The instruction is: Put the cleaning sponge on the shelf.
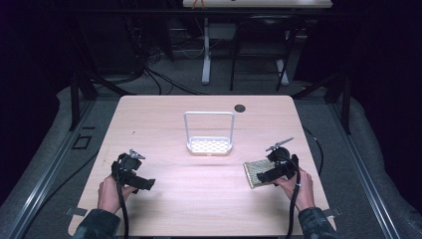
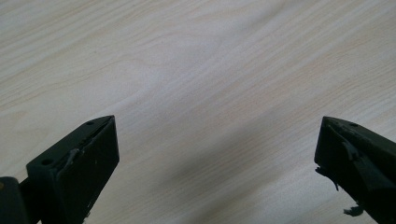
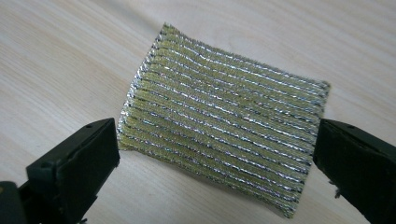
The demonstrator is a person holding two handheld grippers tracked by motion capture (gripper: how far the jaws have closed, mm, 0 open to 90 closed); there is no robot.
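A yellow-green scouring pad (image 1: 253,173) with silver stripes lies flat on the wooden table (image 1: 199,209) at the right. My right gripper (image 1: 266,176) hovers at its right edge, held by a hand. In the right gripper view the pad (image 3: 224,135) lies just ahead, and the right gripper (image 3: 217,158) is open, its two black jaws wide apart on either side of the pad's near edge without pressing on it. My left gripper (image 1: 143,183) rests at the table's left. The left gripper (image 2: 217,158) is open over bare wood.
A white perforated tray with a tall arched wire handle (image 1: 209,145) stands at the table's middle. A small dark round hole (image 1: 240,107) sits near the far edge. Beyond the table are dark floor, cables and another table's legs.
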